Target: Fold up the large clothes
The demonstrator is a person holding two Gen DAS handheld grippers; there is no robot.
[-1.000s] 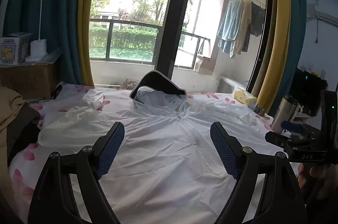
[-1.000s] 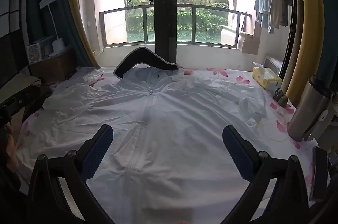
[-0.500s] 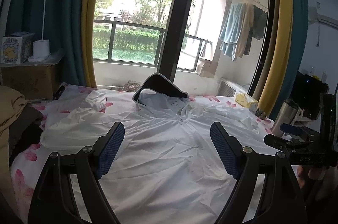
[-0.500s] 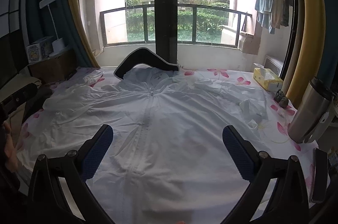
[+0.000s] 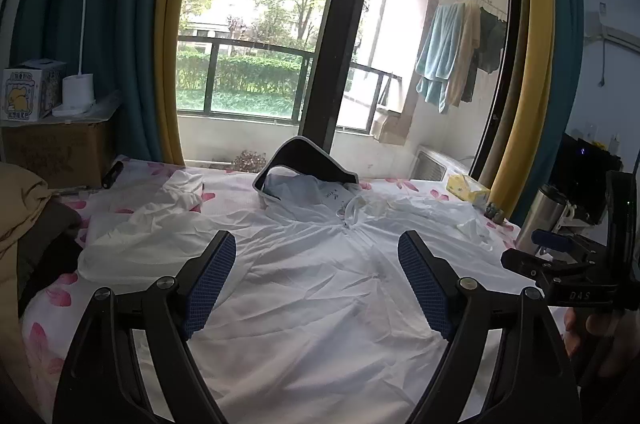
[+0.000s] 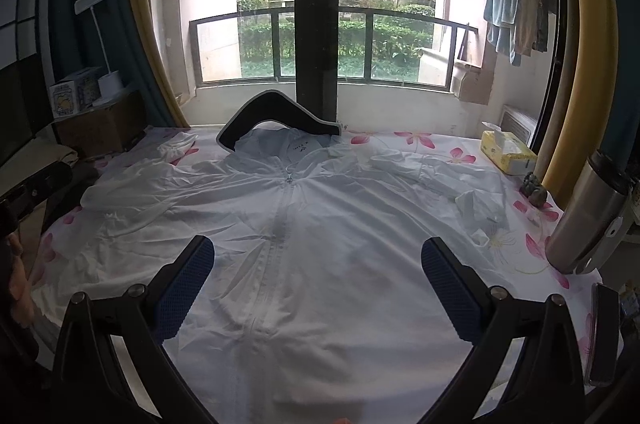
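Jacket (image 6: 304, 244) white, thin, spread flat on floral bed, hood at 12 o'clock. Likely light, limp, slippery; pinch sleeve cuffs. Left gripper (image 5: 316, 284), right gripper (image 6: 318, 288) both spread, empty.

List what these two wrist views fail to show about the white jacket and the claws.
- White jacket hem: cut off by the bottom edge and the right claw in the right wrist view.
- Print on its collar: too small to read.
- Left claw: whether it touches the fabric cannot be told.
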